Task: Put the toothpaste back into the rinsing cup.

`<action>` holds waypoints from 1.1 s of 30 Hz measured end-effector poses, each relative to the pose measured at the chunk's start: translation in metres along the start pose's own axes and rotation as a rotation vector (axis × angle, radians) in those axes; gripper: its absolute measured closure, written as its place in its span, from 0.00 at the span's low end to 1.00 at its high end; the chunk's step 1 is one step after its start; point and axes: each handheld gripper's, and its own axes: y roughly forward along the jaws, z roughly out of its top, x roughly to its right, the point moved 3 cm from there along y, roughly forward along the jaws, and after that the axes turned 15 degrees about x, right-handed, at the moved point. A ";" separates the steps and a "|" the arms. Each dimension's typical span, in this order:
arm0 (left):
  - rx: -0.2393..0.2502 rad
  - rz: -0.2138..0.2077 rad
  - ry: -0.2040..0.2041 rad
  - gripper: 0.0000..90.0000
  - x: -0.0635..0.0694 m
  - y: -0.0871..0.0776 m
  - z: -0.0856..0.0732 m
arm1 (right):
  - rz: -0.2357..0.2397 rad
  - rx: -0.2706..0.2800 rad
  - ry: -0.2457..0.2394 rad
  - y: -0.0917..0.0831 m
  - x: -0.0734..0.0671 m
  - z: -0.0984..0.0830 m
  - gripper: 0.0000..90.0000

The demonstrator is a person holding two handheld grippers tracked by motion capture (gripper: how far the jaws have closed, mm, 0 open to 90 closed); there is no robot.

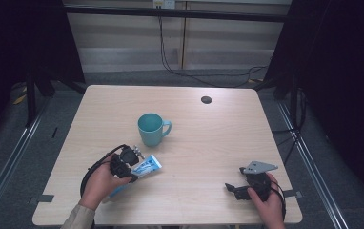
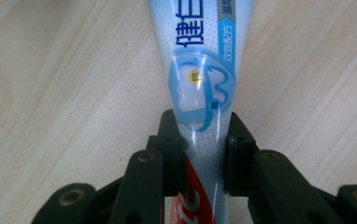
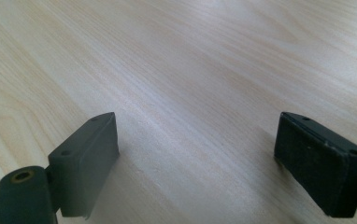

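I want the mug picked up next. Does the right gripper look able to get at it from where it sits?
Probably yes. The right gripper is open with nothing between its fingers, and bare table lies between it and the teal mug. The toothpaste tube lies off to the left.

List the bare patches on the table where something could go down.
Free: the far strip of the table beyond the teal mug, and the middle between the toothpaste tube and the right gripper. Crowded: near left, where the left gripper clamps the tube just below the mug.
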 end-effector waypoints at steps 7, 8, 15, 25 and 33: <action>0.096 -0.002 -0.011 0.81 0.001 -0.010 0.001 | 0.000 0.000 0.000 0.000 0.000 0.000 0.15; 0.116 0.001 -0.019 0.81 0.001 -0.012 0.002 | 0.000 0.000 0.000 0.000 0.000 0.000 0.15; 0.237 0.013 -0.033 0.81 0.001 -0.024 0.009 | 0.000 0.000 0.000 0.000 0.000 0.000 0.15; 0.379 0.027 -0.079 0.81 -0.003 -0.042 0.017 | 0.000 0.000 0.000 0.000 0.000 0.000 0.15; 0.473 0.041 -0.110 0.81 -0.005 -0.055 0.023 | 0.000 0.000 0.000 0.000 0.000 0.000 0.15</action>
